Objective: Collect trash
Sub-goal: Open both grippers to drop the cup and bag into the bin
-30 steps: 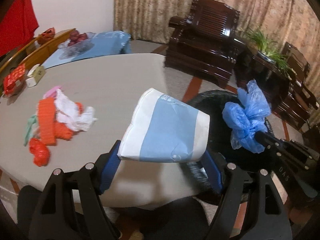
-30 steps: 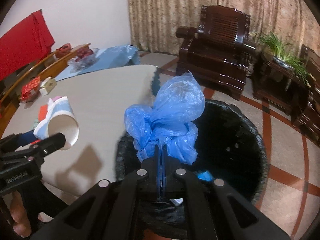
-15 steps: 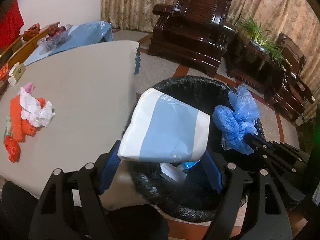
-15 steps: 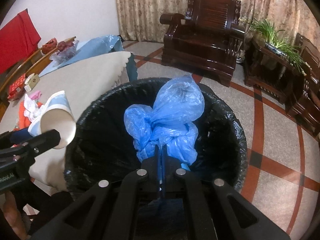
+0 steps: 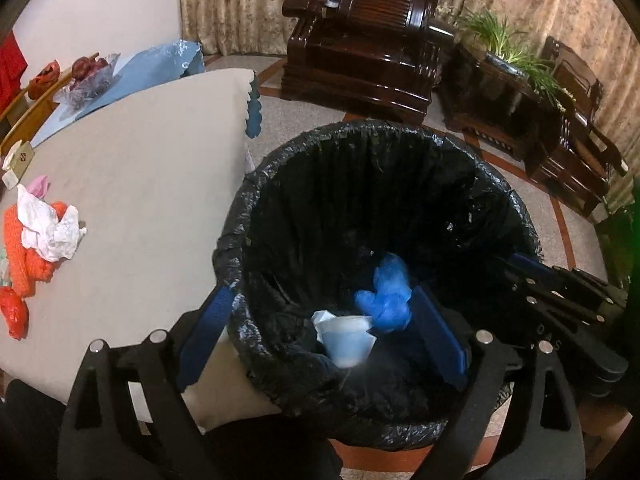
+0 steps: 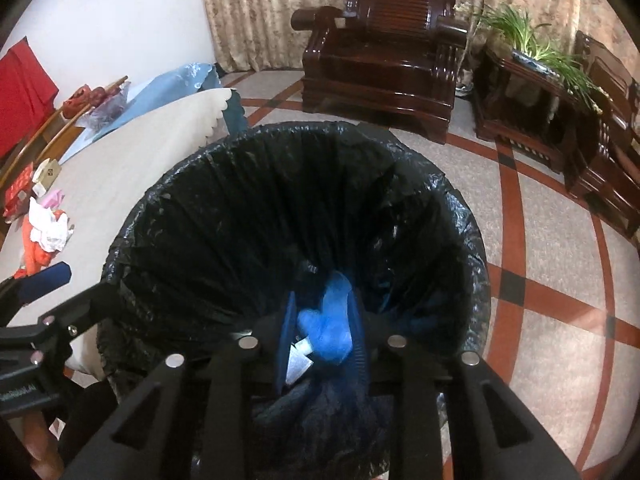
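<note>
A bin lined with a black bag [image 5: 400, 148] [image 6: 280, 148] stands beside the table. Inside it lie a blue and white paper cup [image 5: 346, 340] and a crumpled blue plastic bag [image 5: 386, 296] [image 6: 330, 324]. My left gripper [image 5: 322, 332] is open and empty over the bin's near rim. My right gripper [image 6: 320, 340] is open over the bin, with the blue bag seen between its fingers, below them. More trash lies on the table: orange netting [image 5: 18, 252], white crumpled paper [image 5: 48, 228] and a red scrap [image 5: 14, 312].
The beige-covered table [image 5: 152, 184] is to the left of the bin. Dark wooden armchairs [image 5: 368, 36] and a plant stand [image 5: 500, 92] stand behind on the tiled floor. A small box [image 5: 18, 158] sits at the table's far left.
Both grippers opened over the bin. The paper cup fell from my left gripper and the blue bag from my right gripper into the bin.
</note>
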The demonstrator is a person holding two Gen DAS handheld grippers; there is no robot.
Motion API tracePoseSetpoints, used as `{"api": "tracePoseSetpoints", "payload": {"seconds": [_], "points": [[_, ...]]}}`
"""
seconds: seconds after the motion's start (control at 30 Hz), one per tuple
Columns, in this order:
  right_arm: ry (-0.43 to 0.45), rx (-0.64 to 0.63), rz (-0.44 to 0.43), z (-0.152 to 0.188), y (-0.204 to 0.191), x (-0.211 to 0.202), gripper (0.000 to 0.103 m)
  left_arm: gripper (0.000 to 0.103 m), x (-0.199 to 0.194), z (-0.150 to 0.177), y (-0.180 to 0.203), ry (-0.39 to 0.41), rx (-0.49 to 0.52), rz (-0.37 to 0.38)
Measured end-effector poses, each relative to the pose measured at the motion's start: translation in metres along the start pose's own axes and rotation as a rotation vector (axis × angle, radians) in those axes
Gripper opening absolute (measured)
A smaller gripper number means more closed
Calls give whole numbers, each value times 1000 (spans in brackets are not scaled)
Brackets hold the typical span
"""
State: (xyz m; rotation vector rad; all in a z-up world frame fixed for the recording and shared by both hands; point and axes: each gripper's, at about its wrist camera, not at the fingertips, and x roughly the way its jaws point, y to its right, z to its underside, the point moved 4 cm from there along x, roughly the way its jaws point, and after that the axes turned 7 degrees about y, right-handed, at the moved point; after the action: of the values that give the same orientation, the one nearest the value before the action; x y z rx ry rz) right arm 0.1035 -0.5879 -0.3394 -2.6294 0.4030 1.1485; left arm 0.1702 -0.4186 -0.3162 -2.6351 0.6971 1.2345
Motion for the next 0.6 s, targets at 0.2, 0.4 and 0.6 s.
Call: {"api": "tracePoseSetpoints", "payload": {"seconds": [0.2,0.4,0.6], "points": [[22,14,8,-2,-3,-15,28,89,-9,-1,-7,13,-2,-7],[53,11,9,-7,-16,-33,30,90,-29,-5,-26,45,-3,-17],[98,-2,-20,-12,-50,-55,34,91,-54,-4,-70,77,-9,-60]]}}
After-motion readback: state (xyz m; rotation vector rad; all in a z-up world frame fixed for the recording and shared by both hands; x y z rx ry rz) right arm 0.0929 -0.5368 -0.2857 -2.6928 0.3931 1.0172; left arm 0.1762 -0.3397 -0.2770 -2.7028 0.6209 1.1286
